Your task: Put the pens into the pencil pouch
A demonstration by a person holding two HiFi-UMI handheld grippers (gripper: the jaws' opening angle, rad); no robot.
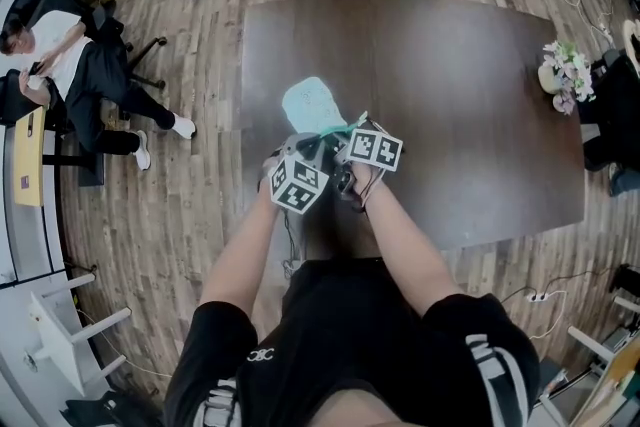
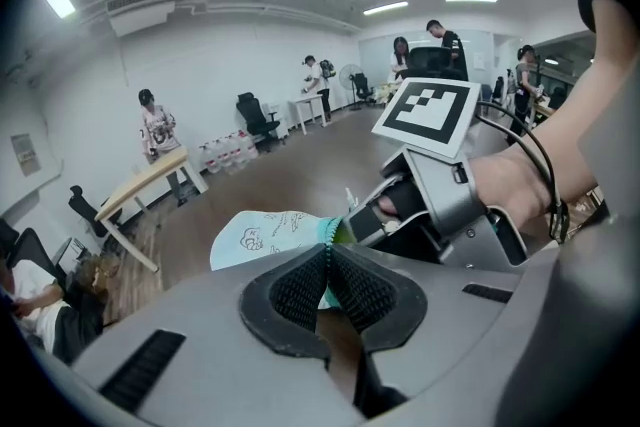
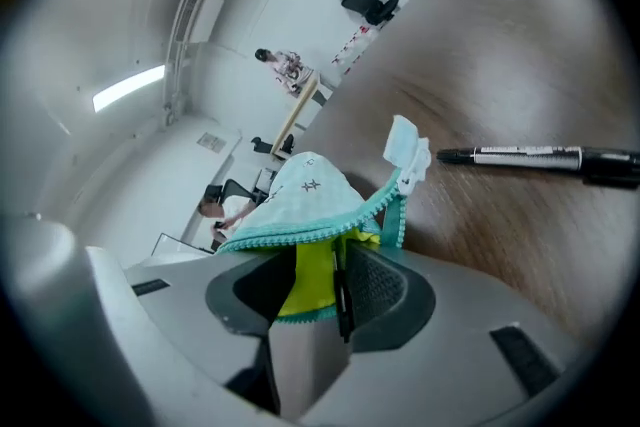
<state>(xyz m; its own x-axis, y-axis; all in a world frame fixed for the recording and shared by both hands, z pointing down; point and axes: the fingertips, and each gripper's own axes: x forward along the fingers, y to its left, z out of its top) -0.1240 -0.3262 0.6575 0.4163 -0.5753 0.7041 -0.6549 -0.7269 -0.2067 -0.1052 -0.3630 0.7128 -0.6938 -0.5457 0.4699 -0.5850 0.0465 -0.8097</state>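
In the head view both grippers' jaw tips are hidden under their marker cubes, and no pen can be made out there. Well left of the pouch, a seated person is seen on the pale wood-plank floor. The left gripper is clamped tight on the teal zip edge of the pale turquoise fabric pencil pouch, which sits on the dark brown wooden table. The right gripper is seen with jaws slightly apart, the pouch's yellow-green lining between them; a thin dark strip beside one pad cannot be identified. Right of the pouch a black-and-white marker pen lies flat, its long axis across the right gripper view, tip toward the pouch, rear end cut off. Far right, a small bunch of flowers stands on the table.
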